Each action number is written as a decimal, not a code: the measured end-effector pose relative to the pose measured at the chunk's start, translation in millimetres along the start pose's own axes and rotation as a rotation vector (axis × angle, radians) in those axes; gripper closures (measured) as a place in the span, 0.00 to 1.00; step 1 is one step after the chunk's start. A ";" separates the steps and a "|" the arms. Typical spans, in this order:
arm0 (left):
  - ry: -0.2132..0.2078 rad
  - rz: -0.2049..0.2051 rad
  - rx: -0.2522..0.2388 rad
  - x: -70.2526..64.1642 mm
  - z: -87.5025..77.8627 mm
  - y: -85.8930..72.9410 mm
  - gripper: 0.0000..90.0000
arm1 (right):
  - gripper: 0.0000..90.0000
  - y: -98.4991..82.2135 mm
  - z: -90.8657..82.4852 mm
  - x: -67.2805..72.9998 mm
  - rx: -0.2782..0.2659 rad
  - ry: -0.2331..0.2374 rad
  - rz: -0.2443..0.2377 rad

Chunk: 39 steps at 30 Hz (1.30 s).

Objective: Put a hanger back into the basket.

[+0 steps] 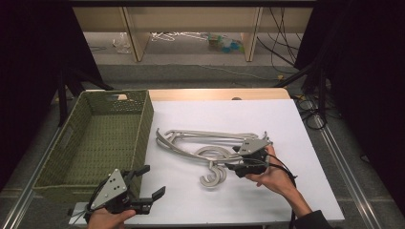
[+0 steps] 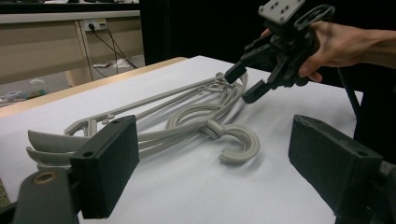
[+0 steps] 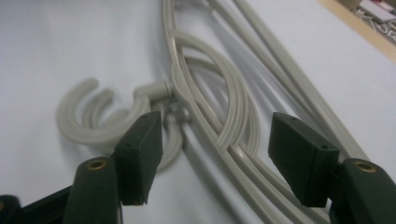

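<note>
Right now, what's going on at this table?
A person is working a pile of grey plastic hangers lying on the white table. The right tongs are at the pile near the hook ends, jaws apart on either side of the hanger bars and not yet pressing on them. The left tongs wait open near the front edge, holding nothing, beside a green woven basket that looks empty. No hanger is lifted yet.

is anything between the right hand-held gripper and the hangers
Nothing visible. The right hand-held gripper has open jaws right at the pile of grey hangers, whose bars already lie between its fingers in the right gripper view.
</note>
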<state>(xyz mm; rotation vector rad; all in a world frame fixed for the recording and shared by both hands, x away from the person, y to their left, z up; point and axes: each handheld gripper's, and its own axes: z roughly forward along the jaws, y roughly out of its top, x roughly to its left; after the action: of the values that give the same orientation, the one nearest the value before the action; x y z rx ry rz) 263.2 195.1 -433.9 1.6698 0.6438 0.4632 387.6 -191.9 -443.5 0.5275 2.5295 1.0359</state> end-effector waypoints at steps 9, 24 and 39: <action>-0.002 0.001 0.002 0.6 0.3 -0.6 0.18 | 0.53 -2.2 22.0 -1.6 0.125 -0.032 -0.113; -0.009 -0.016 0.003 2.4 1.7 -1.8 0.18 | 0.72 -4.1 36.8 -5.9 0.217 -0.047 -0.266; -0.008 -0.017 0.007 2.1 2.0 -1.9 0.18 | 0.86 1.7 28.2 -7.9 0.205 -0.026 -0.431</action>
<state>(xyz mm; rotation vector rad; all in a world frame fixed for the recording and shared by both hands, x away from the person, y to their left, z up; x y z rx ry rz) 265.8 195.1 -436.2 1.6712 0.6538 0.4424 407.6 -177.9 -459.7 0.0358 2.5778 0.6132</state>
